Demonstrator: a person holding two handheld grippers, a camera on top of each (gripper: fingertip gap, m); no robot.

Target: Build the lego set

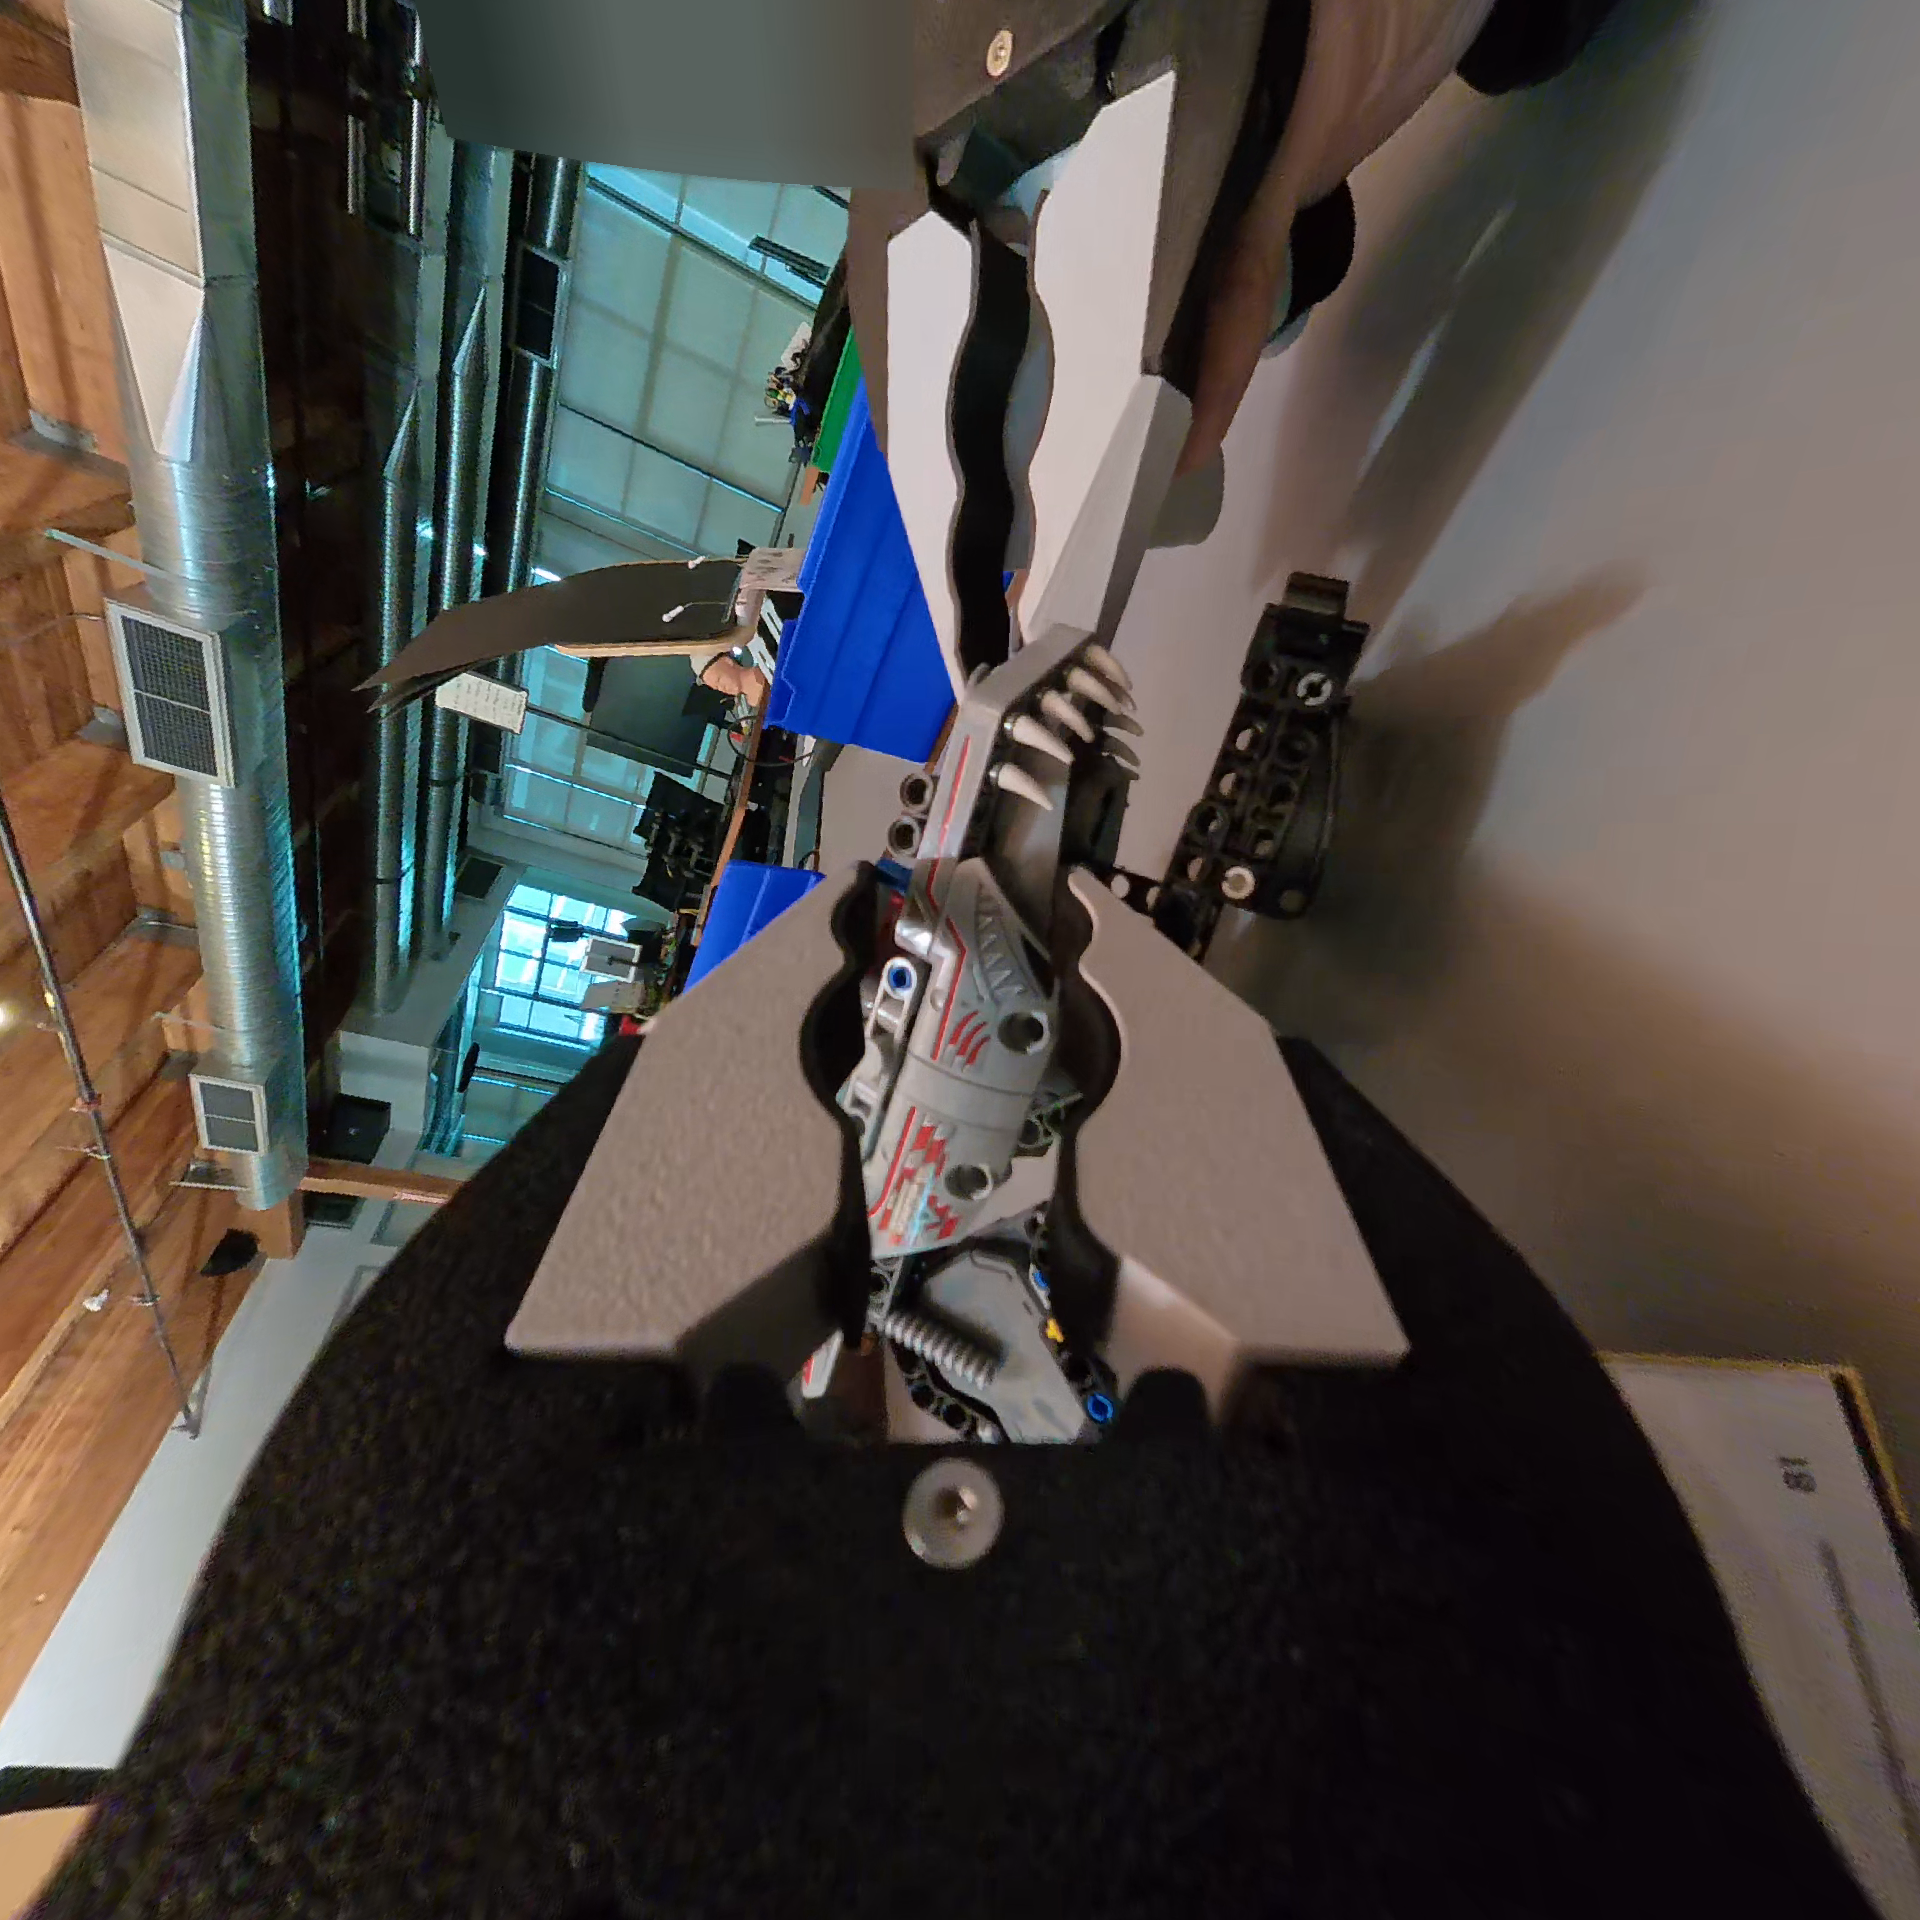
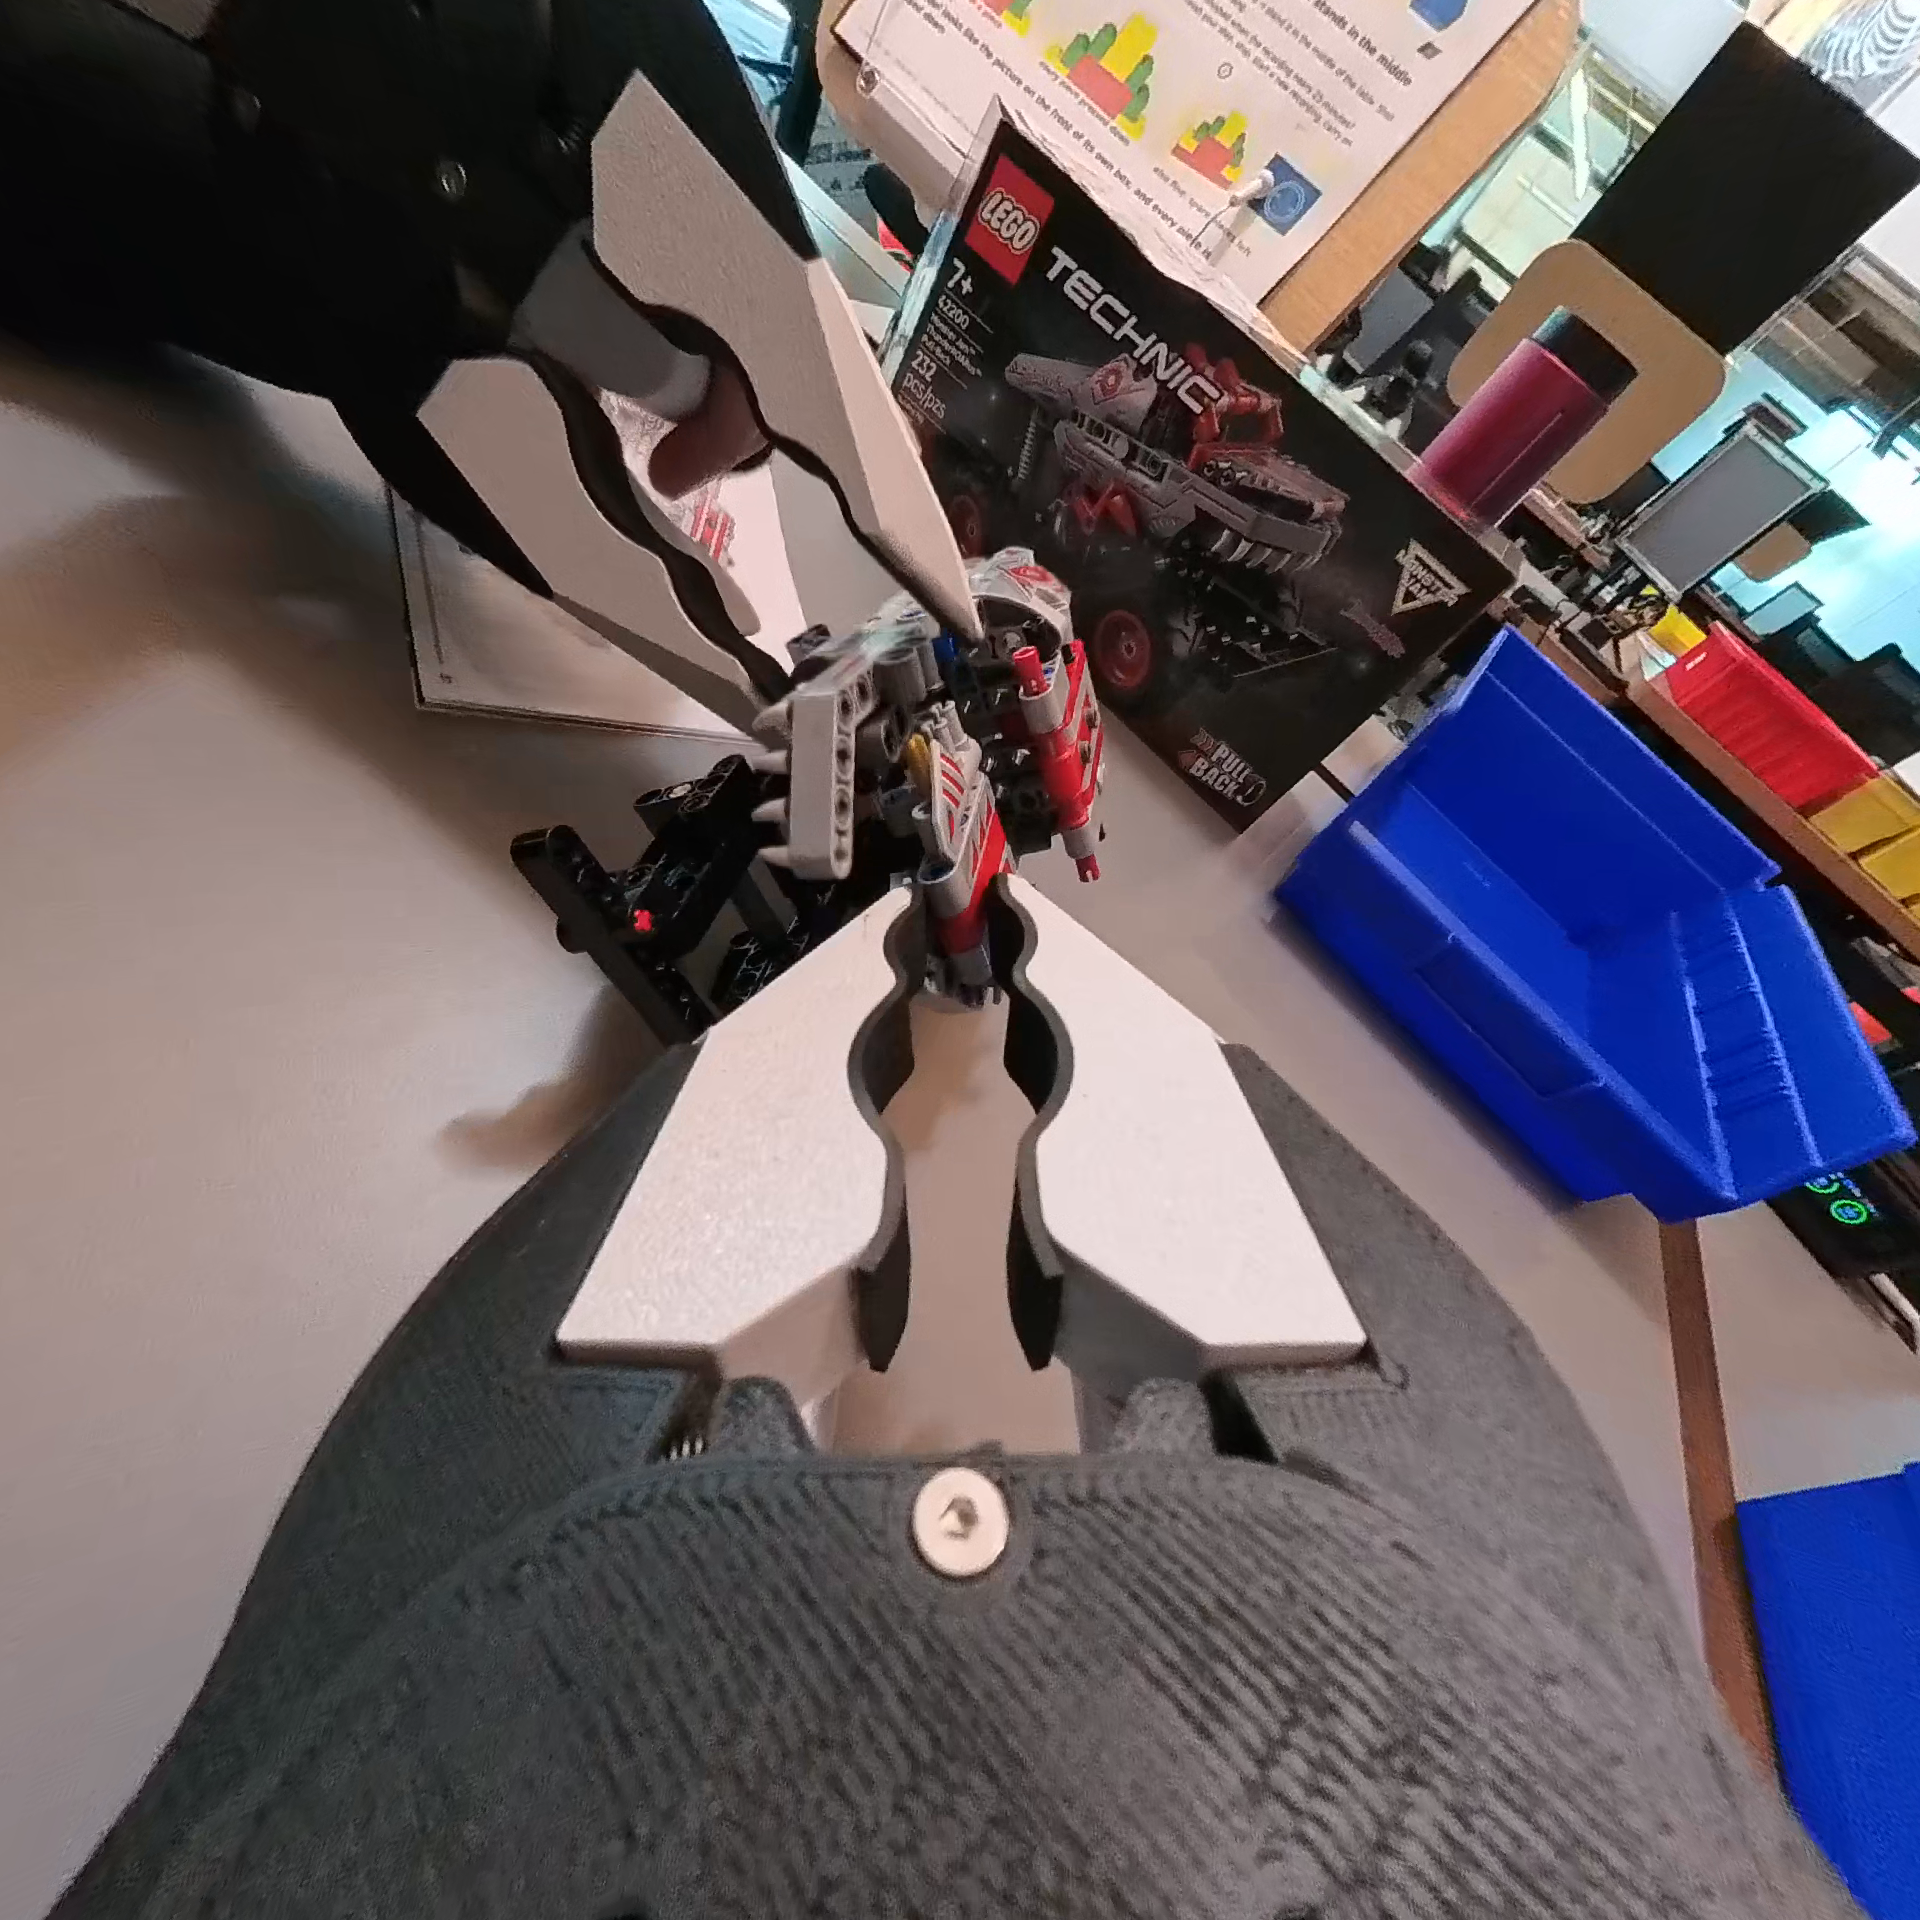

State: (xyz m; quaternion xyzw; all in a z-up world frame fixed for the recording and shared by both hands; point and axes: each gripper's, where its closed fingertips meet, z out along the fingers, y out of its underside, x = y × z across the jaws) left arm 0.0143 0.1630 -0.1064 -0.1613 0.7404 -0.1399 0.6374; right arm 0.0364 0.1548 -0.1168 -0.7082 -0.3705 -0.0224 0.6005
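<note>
Both grippers pinch the model point(image 1: 961, 1081) aloft over the tabletop point(image 2: 208, 831) — left gripper point(image 1: 961, 914) closed on its body, right gripper point(image 2: 961, 914) on its red end — seemingly steadying it for joining.

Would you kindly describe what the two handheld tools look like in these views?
Each tool, left and right, has two pale grey, flat, wedge-shaped fingers with wavy black-lined inner edges, set in a textured black printed body with a silver hex screw in the centre.
</note>
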